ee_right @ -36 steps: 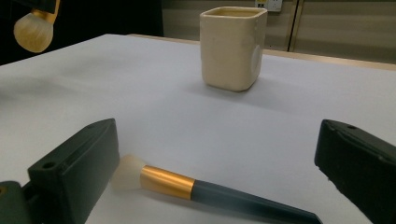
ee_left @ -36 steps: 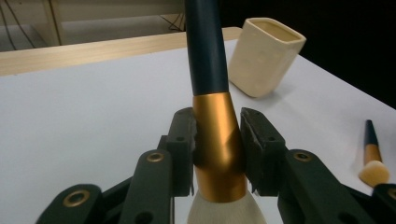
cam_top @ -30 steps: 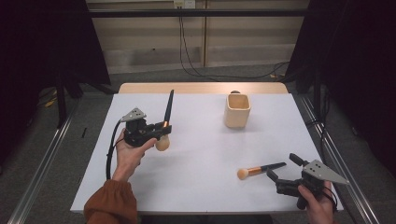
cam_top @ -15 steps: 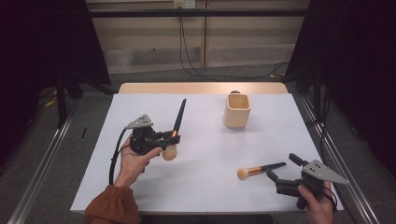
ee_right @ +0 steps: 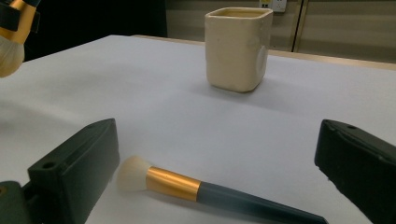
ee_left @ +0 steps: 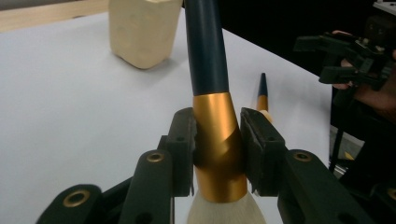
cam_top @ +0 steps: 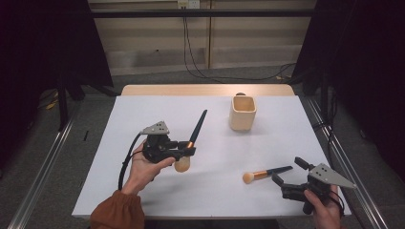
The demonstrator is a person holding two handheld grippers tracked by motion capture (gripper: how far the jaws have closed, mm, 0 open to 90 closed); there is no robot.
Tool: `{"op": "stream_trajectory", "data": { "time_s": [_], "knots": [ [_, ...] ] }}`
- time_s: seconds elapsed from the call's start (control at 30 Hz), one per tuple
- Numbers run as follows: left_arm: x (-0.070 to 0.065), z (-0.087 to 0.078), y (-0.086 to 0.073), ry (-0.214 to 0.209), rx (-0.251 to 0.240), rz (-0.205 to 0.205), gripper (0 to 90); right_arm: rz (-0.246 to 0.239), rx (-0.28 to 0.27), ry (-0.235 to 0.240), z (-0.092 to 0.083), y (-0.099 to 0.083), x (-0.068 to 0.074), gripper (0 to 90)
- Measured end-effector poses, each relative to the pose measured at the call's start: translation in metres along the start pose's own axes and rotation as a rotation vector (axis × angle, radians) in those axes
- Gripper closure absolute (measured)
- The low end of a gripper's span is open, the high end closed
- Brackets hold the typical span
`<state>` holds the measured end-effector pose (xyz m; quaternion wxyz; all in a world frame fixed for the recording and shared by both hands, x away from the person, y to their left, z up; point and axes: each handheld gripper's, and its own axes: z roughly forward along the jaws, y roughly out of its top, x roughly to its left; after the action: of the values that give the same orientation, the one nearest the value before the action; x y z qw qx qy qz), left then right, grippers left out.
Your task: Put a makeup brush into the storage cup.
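A large brush (ee_left: 212, 116) is held in the left gripper (cam_top: 184, 149), whose jaws are clamped on the gold ferrule, with the dark handle rising up and away from the jaws and the cream bristle head hanging just below them, clear of the table (cam_top: 143, 119). The brush is judged light and stiff along the handle; the ferrule looks smooth and metallic, so some slip or swivel between the pads is possible, and a grip on the ferrule or just above it seems the sound choice, since the soft bristles would only crush. The handle tapers to a thin tip, glossy and round. Ahead of the left gripper and well apart from it stands a cup (cam_top: 243, 112), squarish, cream, matt like ceramic, probably hard and breakable. The right gripper (cam_top: 289, 176) is held wide open with nothing in it; a small brush (ee_right: 196, 189) of the same make lies flat between its jaws, untouched, bristles towards the left-hand jaw in the right gripper view.
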<state>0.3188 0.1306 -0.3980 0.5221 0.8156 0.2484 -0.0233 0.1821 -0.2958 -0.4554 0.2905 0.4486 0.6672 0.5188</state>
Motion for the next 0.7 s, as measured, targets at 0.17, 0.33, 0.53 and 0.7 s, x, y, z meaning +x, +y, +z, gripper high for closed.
{"op": "stream_trajectory", "data": {
  "time_s": [0.17,0.33,0.53,0.7],
  "knots": [
    [-0.007,0.006,0.004,-0.032,0.037,0.021,66.7,-0.001,0.000,0.003,0.000,0.000,0.001,0.0],
    [-0.015,0.011,0.010,-0.059,0.078,0.046,66.7,-0.003,0.003,0.006,0.001,0.000,0.001,0.0],
    [-0.020,0.018,0.013,-0.081,0.117,0.098,66.7,-0.007,0.004,0.009,0.001,0.000,0.001,0.0],
    [-0.024,0.023,0.017,-0.101,0.165,0.117,66.7,-0.007,0.004,0.012,0.001,0.000,0.002,0.0]
  ]
}}
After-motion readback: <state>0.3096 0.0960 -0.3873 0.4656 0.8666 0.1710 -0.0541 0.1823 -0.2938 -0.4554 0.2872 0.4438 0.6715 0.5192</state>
